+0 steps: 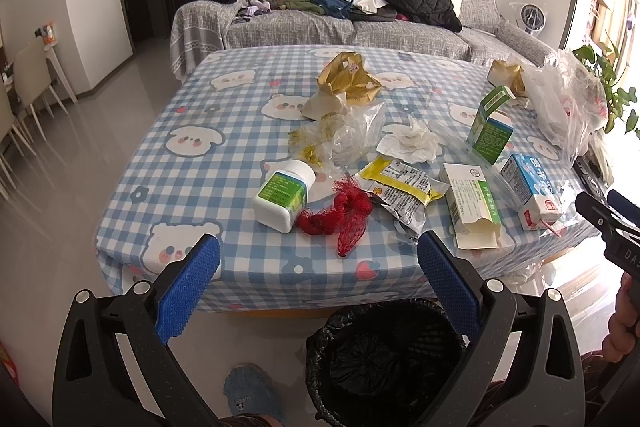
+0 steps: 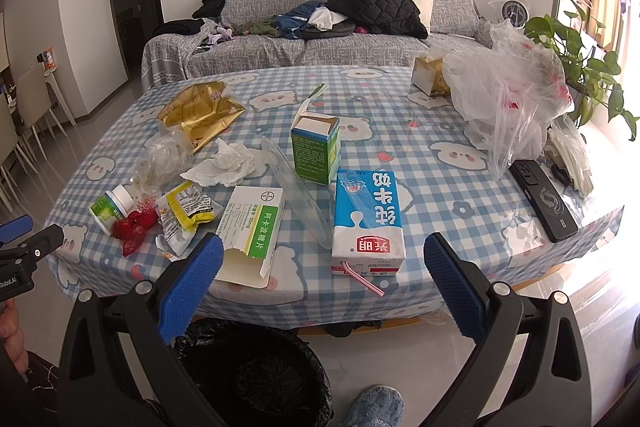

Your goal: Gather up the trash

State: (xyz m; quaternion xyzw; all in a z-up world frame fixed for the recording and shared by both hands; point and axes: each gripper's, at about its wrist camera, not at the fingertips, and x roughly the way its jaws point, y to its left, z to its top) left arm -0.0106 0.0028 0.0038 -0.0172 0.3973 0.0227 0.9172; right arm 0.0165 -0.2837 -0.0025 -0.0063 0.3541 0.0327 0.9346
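Checked tablecloth (image 2: 440, 187) | milk carton (image 2: 368, 223) reads "光明" | left claw (image 1: 318, 267), right claw (image 2: 323, 267) both apart

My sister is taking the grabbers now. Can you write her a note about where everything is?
Left gripper: open, empty, near the table's front edge.
Right gripper: open, empty, facing the milk carton.
Bin with black liner: on the floor under the front edge; looks empty.
Done: nothing visibly binned.
Left, all on the table: pill bottle, red net, yellow snack wrapper, white medicine box, green box standing open, tissue, gold bag, clear plastic.
The phone is probably not trash.
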